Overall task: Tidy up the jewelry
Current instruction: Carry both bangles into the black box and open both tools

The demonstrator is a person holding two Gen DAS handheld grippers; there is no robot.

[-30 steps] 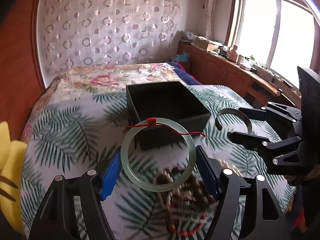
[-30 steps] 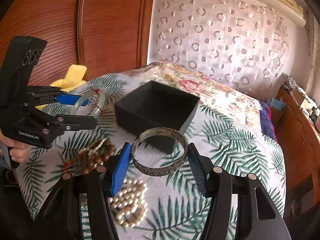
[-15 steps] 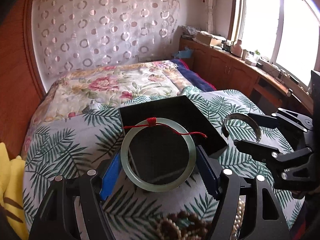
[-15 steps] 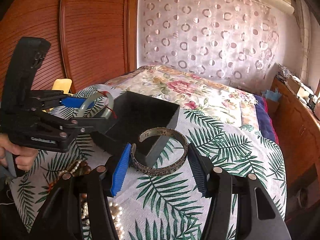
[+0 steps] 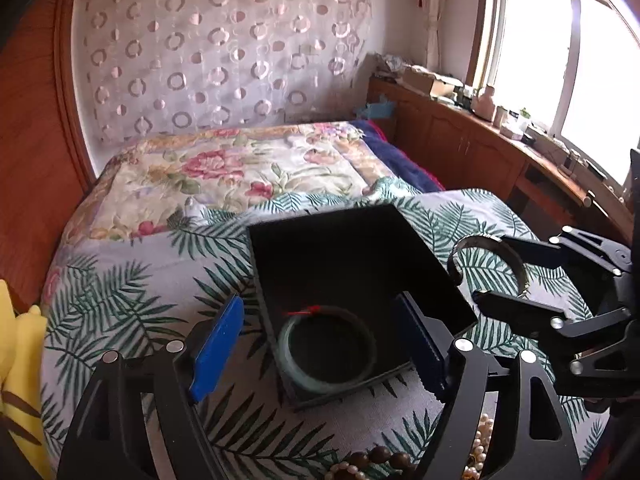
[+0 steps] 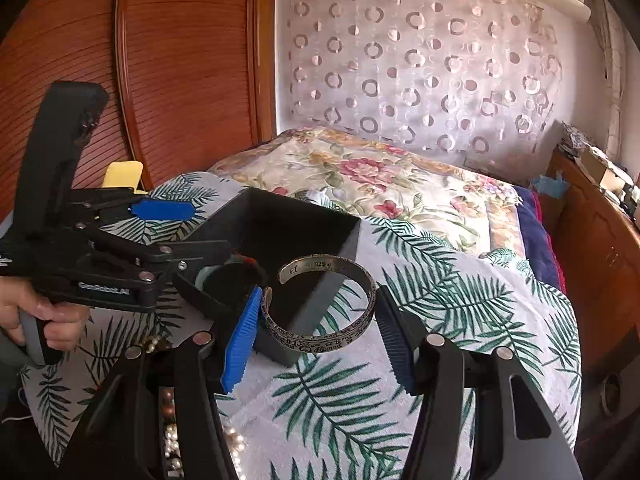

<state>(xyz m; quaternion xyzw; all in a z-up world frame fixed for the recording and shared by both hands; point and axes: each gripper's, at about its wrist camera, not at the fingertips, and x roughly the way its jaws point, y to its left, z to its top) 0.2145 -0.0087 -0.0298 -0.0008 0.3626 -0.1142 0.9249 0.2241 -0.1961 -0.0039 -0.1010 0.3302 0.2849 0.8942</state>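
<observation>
In the left wrist view, the left tongs [image 5: 320, 344] stand spread wide with nothing between the blue pads [image 5: 218, 346], which straddle the near corner of the open black square box [image 5: 400, 256] resting on the palm-leaf patterned bedspread [image 5: 132, 292]. The pale green jade bangle with a red thread [image 5: 327, 350] lies flat on the box floor, in the near corner, free of the pads on both sides. To the right of the box, the right tongs [image 5: 500, 276] grip the engraved silver open cuff bracelet [image 5: 490, 264], held above the bedspread just beside the box's right wall. Along the near edge of the bed, a string of brown wooden beads [image 5: 380, 458] and a strand of cream pearls [image 5: 480, 444] lie partly hidden behind the left tongs' frame. In the right wrist view, the right tongs [image 6: 316, 326] are closed on the silver cuff [image 6: 320, 304], its sides pressed between the blue pads, with its open gap facing away; it hangs over the near corner of the black box [image 6: 280, 220]. The left tongs [image 6: 180, 232] reach in from the left over the box, spread apart, held by a bare hand [image 6: 36, 320], and the jade bangle [image 6: 204, 274] shows only as a sliver beneath them. Pearls [image 6: 172, 440] and brown beads [image 6: 166, 402] lie near the bed's near edge, behind the frame.
</observation>
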